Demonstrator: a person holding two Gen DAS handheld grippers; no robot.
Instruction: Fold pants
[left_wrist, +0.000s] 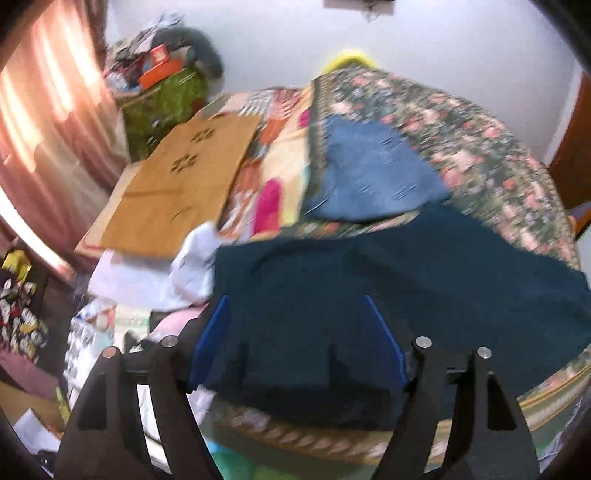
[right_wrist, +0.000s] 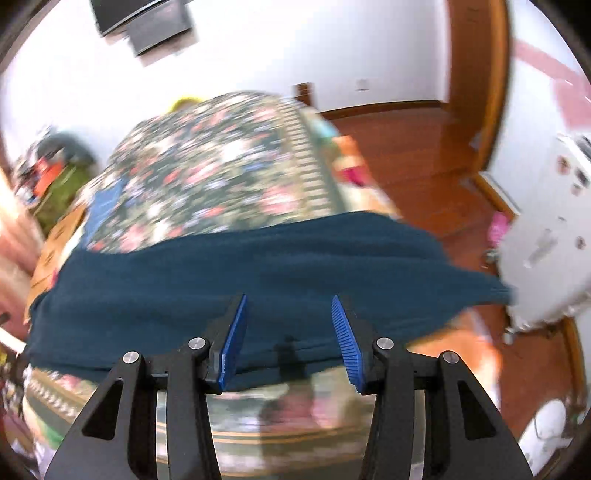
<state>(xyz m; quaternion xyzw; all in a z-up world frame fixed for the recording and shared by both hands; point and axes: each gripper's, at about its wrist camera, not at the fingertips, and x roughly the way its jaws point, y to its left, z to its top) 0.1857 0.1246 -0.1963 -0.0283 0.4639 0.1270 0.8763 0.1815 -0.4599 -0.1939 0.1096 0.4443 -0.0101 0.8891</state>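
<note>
Both tongs spread, L gripper (left_wrist: 295, 325) & R gripper (right_wrist: 288, 332) over the dark teal pants (right_wrist: 236, 266) lying across the bed's (right_wrist: 221, 177) near edge (blurry), looks pre-grasp; next: pinch the hem.

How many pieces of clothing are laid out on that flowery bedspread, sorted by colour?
Dark teal: 1, the pants, across the near edge of the bedspread.
Lighter blue: 1, a folded garment farther back.
Total: 2.
The pale heap at the left is too blurred to count.
</note>
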